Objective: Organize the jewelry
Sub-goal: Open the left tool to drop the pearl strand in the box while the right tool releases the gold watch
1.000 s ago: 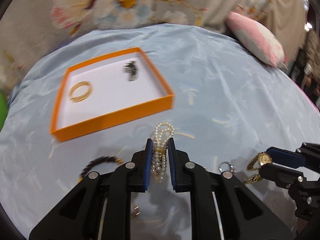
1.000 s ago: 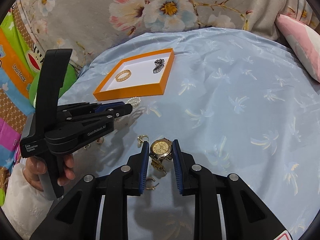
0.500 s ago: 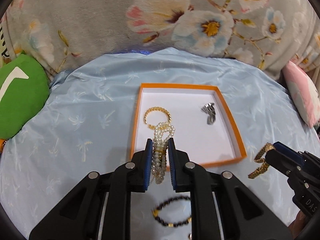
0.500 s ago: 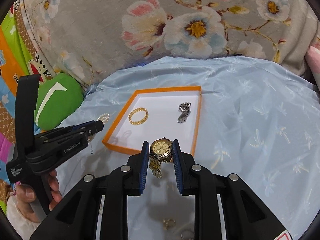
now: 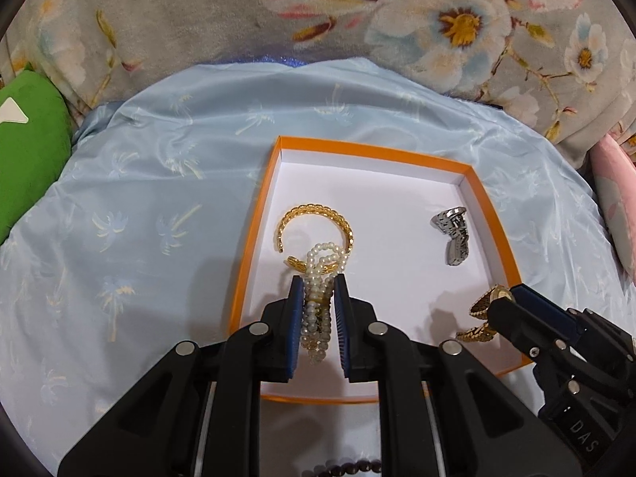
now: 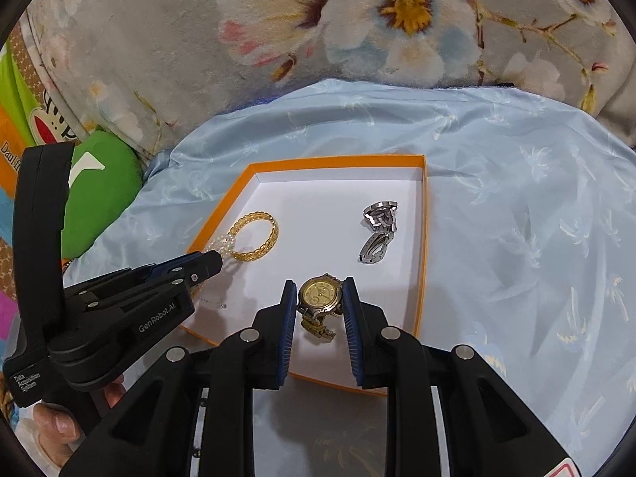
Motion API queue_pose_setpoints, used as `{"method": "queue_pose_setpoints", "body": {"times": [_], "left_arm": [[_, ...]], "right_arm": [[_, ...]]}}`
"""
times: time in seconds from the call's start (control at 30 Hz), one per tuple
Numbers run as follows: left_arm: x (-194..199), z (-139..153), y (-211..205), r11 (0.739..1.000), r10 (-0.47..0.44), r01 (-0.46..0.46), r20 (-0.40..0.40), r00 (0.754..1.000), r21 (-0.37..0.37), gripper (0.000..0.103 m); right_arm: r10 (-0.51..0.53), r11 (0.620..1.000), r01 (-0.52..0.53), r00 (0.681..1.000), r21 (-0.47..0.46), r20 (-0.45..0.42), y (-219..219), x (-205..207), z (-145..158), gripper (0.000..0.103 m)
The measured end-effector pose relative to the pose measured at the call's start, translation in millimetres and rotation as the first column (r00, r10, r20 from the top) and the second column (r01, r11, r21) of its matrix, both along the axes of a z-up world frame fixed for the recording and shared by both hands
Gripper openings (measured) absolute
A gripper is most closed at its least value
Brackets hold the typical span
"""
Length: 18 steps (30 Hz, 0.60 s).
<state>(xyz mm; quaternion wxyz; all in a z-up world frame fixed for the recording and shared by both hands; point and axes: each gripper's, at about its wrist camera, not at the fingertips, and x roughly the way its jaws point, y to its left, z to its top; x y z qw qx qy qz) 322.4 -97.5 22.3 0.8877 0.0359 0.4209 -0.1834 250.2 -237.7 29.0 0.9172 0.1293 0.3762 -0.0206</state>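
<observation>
From the left wrist, a pearl bracelet [image 5: 318,314] was seen clenched in the left gripper [image 5: 317,318] over the orange box [image 5: 254,246], where a gold bangle [image 5: 314,218] and silver watch [image 5: 453,234] already lay; dark beads [image 5: 349,468], possibly a bracelet, remained outside.

From the right wrist, a gold watch [image 6: 320,298] was seen grasped in the right gripper [image 6: 319,314] over the box, not yet released.

You have 1 orange box [image 5: 254,246] on 1 blue cloth [image 5: 159,198]. You can count 2 watches: 1 gold watch [image 6: 320,294] and 1 silver watch [image 6: 379,230]. There are 3 bracelets in sight: 1 gold bangle [image 5: 314,218], 1 pearl bracelet [image 5: 318,302] wound in several loops, and 1 dark bead bracelet [image 5: 346,467] only partly showing at the bottom edge of your left view. You are working 2 grippers: 1 left gripper [image 5: 317,330] and 1 right gripper [image 6: 320,328]. Around the cloth you see 1 green cushion [image 5: 28,151], 1 pink cushion [image 5: 616,206] and 1 floral blanket [image 6: 318,31]. Only 1 hand [image 6: 59,421] shows.
</observation>
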Motion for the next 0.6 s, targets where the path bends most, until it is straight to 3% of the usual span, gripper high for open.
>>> {"method": "queue_pose_setpoints", "body": {"times": [0.37, 0.4, 0.5, 0.6], "left_arm": [[8, -21, -3, 1.000, 0.020, -0.020, -0.017, 1.000, 0.013, 0.017], [8, -22, -3, 1.000, 0.028, -0.027, -0.016, 0.999, 0.014, 0.018], [8, -21, 0, 0.998, 0.054, -0.054, -0.011, 0.998, 0.010, 0.039], [3, -15, 4, 0.998, 0.059, -0.059, -0.003, 0.998, -0.007, 0.041]], "right_arm": [[-0.006, 0.999, 0.005, 1.000, -0.035, -0.028, 0, 8, -18, 0.024], [-0.010, 0.999, 0.009, 1.000, -0.035, -0.024, 0, 8, -18, 0.024], [-0.018, 0.999, 0.018, 1.000, -0.028, -0.001, -3, 3, -14, 0.024], [-0.023, 1.000, 0.023, 0.999, -0.016, 0.028, -6, -5, -5, 0.025]]}}
